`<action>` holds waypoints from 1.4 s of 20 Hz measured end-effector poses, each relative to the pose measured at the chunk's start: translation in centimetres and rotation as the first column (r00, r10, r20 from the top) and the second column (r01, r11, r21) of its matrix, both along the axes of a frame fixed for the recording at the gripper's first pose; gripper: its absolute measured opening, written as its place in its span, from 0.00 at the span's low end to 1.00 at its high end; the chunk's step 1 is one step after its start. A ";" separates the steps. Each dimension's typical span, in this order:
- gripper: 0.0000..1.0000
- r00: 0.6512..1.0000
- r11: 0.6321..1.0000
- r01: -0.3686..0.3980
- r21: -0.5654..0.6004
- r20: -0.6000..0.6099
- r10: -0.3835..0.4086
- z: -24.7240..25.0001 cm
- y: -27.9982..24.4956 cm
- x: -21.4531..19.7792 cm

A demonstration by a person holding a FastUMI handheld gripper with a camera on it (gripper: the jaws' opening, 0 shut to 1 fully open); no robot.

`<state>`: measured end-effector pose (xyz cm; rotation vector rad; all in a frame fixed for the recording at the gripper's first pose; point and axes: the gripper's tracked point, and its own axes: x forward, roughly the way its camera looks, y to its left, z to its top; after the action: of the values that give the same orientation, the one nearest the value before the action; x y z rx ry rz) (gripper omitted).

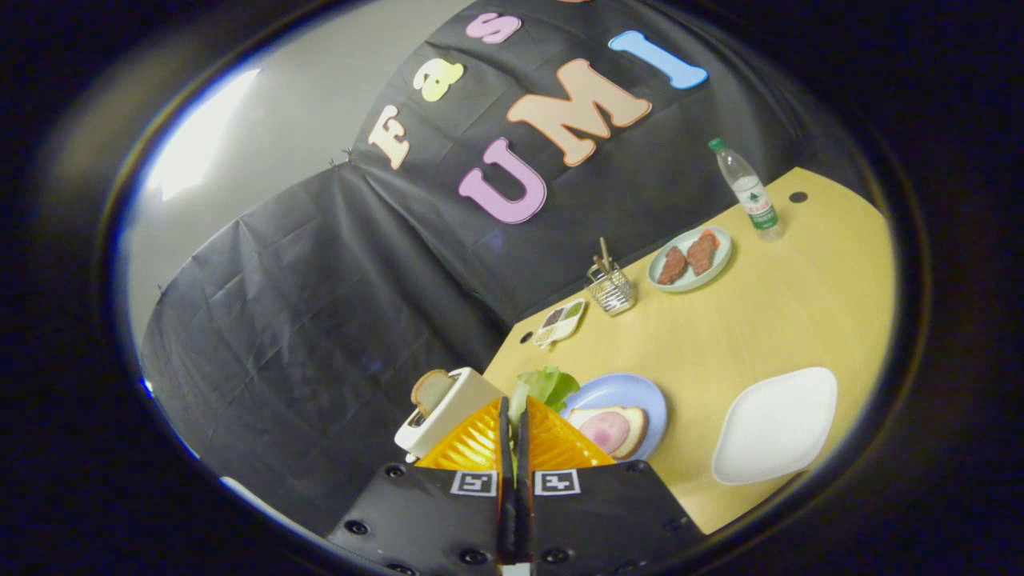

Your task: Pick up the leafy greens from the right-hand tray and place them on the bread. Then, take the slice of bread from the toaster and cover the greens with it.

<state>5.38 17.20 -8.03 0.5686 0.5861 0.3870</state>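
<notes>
Claw: the claw (513, 412) is closed to a slit, pinching the ruffled green lettuce leaves (546, 386), which stand up past its tips.
Progress: greens lifted, seemingly not yet laid on the ham-topped bread slice (610, 430) on the pale blue round plate (632, 390).
Left: toast slice (430, 390) stands upright in the white toaster (448, 416).
Worktop: yellow worktop (768, 320).

My claw (512, 416) carries two small square black-and-white marker tags (474, 482) at its base, one on each side of the pressed-together fingers; they are coded patterns with no letters or numbers on them. Far across the table (800, 304) stands a clear water bottle (748, 192) with a green-and-white label, but its print is too small for me to make out. I find nothing else written on any of the dishes.
</notes>
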 end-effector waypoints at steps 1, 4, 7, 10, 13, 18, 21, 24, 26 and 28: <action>0.03 1.000 1.000 -0.005 0.005 -0.009 0.005 -0.9 0.8 0.3; 0.03 0.999 1.000 -0.015 0.016 -0.029 0.015 -2.8 3.0 1.2; 0.03 0.999 1.000 -0.002 0.013 -0.049 0.002 -4.9 4.0 2.1; 0.03 0.998 1.000 0.018 -0.026 -0.066 -0.020 -7.2 3.9 3.0; 0.03 0.994 0.998 0.022 -0.061 -0.104 -0.029 -9.7 3.7 3.2; 0.03 0.983 0.988 0.056 -0.143 -0.163 -0.080 -13.0 1.5 3.6; 0.03 0.978 0.977 0.048 -0.207 -0.189 -0.088 -14.8 0.5 3.3; 0.05 0.974 0.965 0.050 -0.258 -0.200 -0.104 -16.0 -0.6 3.6; 0.08 0.972 0.953 0.057 -0.299 -0.200 -0.121 -16.8 -1.6 3.8; 0.11 0.974 0.941 0.052 -0.333 -0.190 -0.121 -17.2 -2.1 4.0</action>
<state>9.33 15.08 -25.24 0.3149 0.8061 0.1400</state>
